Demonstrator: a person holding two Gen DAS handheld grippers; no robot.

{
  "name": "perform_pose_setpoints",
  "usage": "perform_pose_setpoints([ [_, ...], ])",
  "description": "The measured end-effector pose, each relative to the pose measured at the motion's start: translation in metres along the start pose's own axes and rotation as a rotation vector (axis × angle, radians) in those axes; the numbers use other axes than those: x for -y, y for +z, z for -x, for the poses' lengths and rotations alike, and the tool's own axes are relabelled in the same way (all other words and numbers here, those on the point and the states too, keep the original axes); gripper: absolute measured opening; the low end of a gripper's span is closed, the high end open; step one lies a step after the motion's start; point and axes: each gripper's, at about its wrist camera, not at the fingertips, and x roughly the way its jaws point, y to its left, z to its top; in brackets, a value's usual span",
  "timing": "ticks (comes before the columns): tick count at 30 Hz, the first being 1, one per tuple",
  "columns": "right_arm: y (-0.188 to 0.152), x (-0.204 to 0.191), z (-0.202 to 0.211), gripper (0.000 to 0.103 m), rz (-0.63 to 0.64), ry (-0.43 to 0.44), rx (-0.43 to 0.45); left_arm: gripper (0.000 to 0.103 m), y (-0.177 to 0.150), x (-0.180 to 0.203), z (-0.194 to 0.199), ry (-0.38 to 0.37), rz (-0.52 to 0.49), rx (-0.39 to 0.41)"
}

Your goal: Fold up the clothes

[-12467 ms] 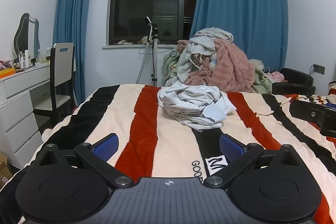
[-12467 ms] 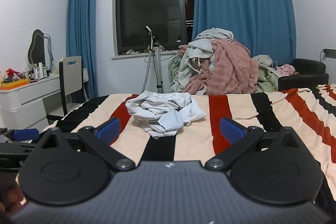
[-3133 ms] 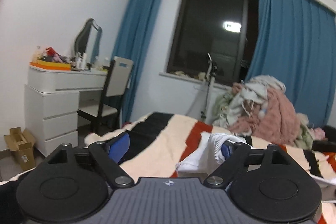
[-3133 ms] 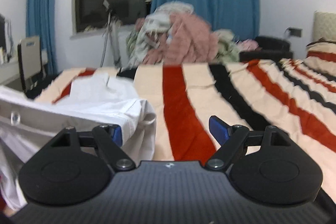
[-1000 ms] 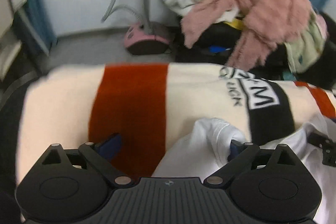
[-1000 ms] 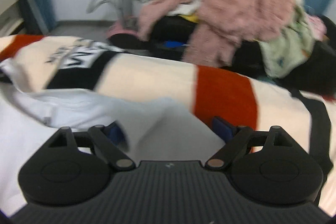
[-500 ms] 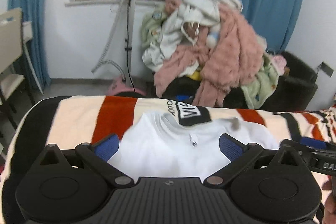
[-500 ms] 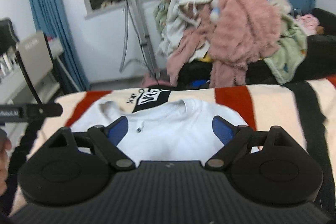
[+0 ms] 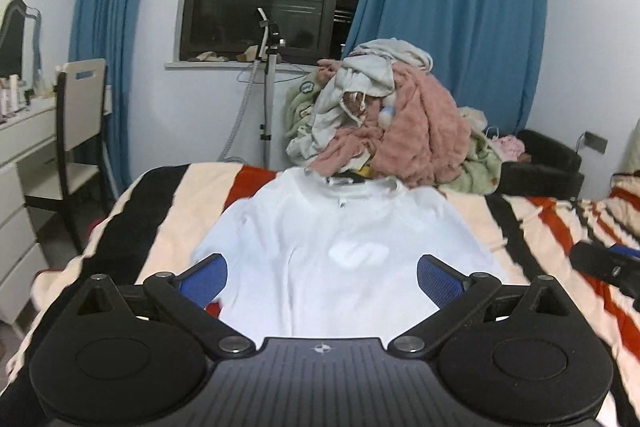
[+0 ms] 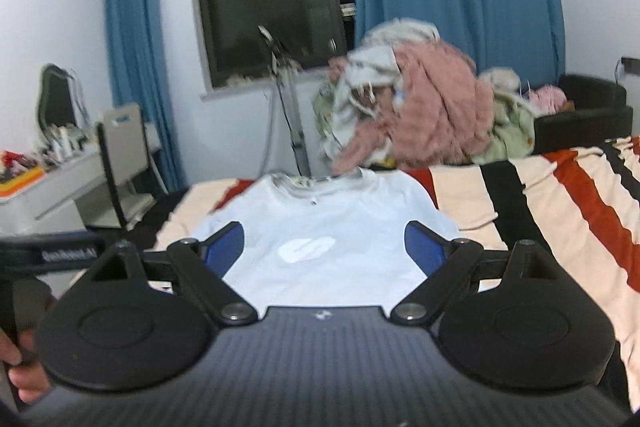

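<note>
A white T-shirt (image 9: 320,227) lies spread flat on the striped bed cover (image 9: 168,203), collar toward the far edge, a pale logo on its chest. It also shows in the right wrist view (image 10: 320,227). My left gripper (image 9: 322,277) is open and empty, held above the shirt's near part. My right gripper (image 10: 324,245) is open and empty, also above the shirt's near part. The right gripper's side shows at the right edge of the left wrist view (image 9: 604,267). The left gripper's side shows at the left of the right wrist view (image 10: 48,251).
A heap of clothes with a pink fleece (image 9: 400,135) stands beyond the bed's far edge. A garment steamer pole (image 9: 268,91) stands by the window. A chair (image 9: 76,119) and white dresser (image 9: 20,163) are at left. A dark armchair (image 9: 548,163) is at right.
Both grippers have pulled back from the shirt's collar end toward me and risen. More of the shirt now shows, lying spread flat. Both grippers stay open.
</note>
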Motion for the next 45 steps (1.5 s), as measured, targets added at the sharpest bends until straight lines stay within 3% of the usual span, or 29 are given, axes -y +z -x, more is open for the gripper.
perform_pose_setpoints([
  [6,-0.017,0.008,0.01,0.088,-0.039,0.037,-0.008,0.102,-0.007,0.013,0.033,0.075,0.025,-0.029],
  [16,-0.019,0.028,0.028,0.089,-0.104,0.016,0.014,0.102,0.032,0.02,0.03,0.194,0.159,-0.086],
  [21,-0.023,0.035,0.031,0.089,-0.134,0.022,0.005,0.102,0.048,0.016,0.027,0.194,0.249,-0.12],
  [26,-0.032,0.043,0.027,0.088,-0.163,0.032,0.001,0.101,0.039,0.004,0.019,0.157,0.276,-0.127],
  [32,-0.046,0.051,0.008,0.088,-0.178,0.038,-0.049,0.093,0.018,-0.045,-0.012,0.145,0.42,-0.127],
  [39,-0.06,0.051,-0.029,0.088,-0.204,0.049,-0.082,0.074,-0.004,-0.118,-0.089,0.132,0.595,-0.13],
  [43,-0.071,0.05,-0.06,0.088,-0.216,0.045,-0.134,0.072,-0.012,-0.145,-0.14,0.121,0.654,-0.123],
  [45,-0.075,0.048,-0.075,0.088,-0.214,0.041,-0.155,0.072,-0.012,-0.152,-0.164,0.155,0.644,-0.126],
])
